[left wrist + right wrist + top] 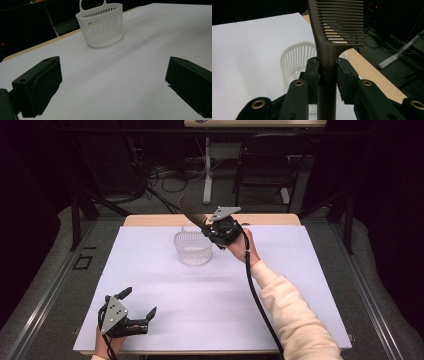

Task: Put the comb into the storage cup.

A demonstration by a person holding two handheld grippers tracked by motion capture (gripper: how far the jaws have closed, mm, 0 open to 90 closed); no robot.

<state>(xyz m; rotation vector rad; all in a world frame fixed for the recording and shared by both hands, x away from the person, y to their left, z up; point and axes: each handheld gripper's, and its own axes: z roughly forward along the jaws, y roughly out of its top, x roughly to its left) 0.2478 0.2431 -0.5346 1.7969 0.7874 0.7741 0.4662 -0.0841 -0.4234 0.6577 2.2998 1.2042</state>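
High view: right gripper (pixel 214 231) raised at far side of table (pixel 200 295), jaws pinching handle of dark comb (pixel 192 212) — comb sticks up and away past its tips. White slatted basket (pixel 192 249) stands on white sheet just beside and below this gripper, on its left. Left gripper (pixel 137 305) rests near table's near edge, jaws spread wide, nothing between — basket well ahead of them. Right gripper view: comb teeth above jaws, basket behind.
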